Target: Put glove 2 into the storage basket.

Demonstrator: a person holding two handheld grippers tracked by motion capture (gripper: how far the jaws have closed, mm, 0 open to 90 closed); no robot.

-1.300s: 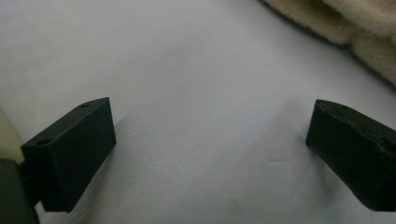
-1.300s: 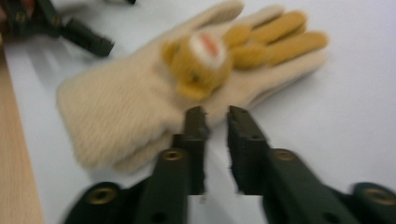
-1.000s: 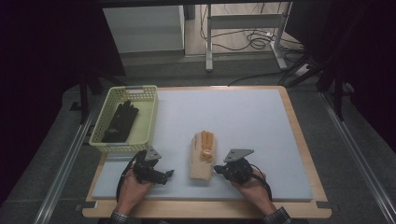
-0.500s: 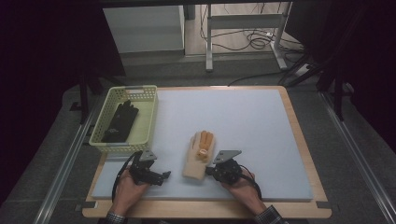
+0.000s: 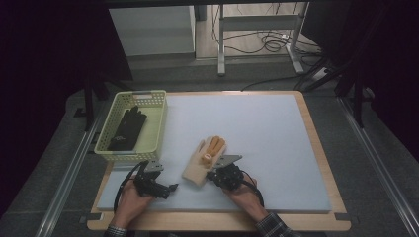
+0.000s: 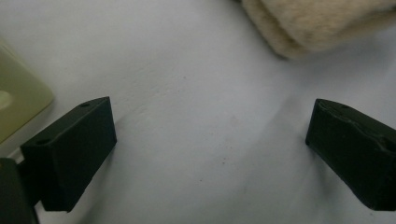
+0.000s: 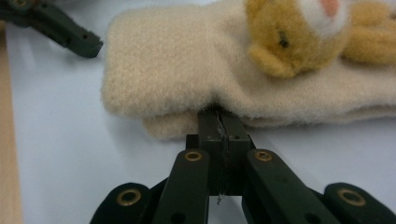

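Cream fleece mitten with a tan bear face (image 5: 203,160) lies on the pale blue mat (image 5: 267,133), just short of centre. Right gripper (image 5: 216,175), at the mitten's 4 o'clock, is clamped on the cuff edge, jaws together. Left gripper (image 5: 170,187), at its 8 o'clock, stands wide apart, empty. Yellow-green plastic basket (image 5: 157,126) holding a black glove (image 5: 126,128) sits at 10 o'clock.

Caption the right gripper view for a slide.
Right hand-held gripper, jaws shut, meets the edge of a cream fleece mitten bearing a small bear figure.

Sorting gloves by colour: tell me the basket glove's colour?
Black glove; high view shows it best.
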